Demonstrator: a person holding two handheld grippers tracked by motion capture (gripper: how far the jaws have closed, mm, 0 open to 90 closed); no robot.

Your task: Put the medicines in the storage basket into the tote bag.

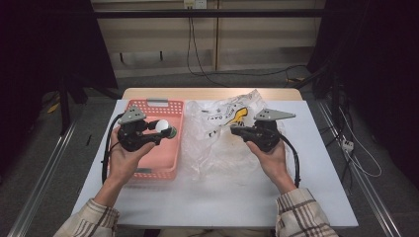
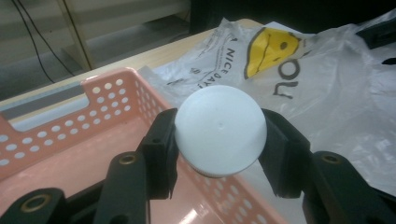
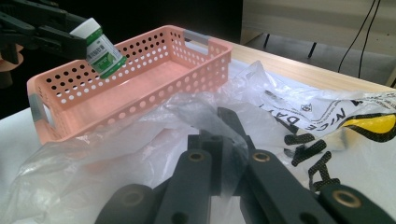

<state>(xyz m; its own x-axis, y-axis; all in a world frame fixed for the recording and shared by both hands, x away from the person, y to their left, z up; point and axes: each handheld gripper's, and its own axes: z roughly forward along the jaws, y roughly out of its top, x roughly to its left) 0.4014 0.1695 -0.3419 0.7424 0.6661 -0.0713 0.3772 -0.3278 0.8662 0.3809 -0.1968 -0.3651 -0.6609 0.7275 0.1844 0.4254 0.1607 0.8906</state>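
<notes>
High view: left tool [image 1: 165, 129] grasps a white-capped bottle [image 1: 164, 128], held over the pink basket [image 1: 163, 163], not yet set down. Right tool [image 1: 236, 130], beside the basket, is clenched on the plastic bag [image 1: 217, 148]. Placing and release remain.

Matt white-capped plastic bottle [image 2: 219, 130], perforated pink plastic basket [image 1: 170, 106], crinkly glossy translucent plastic bag [image 1: 217, 143], pale wood tabletop [image 1: 207, 93].
</notes>
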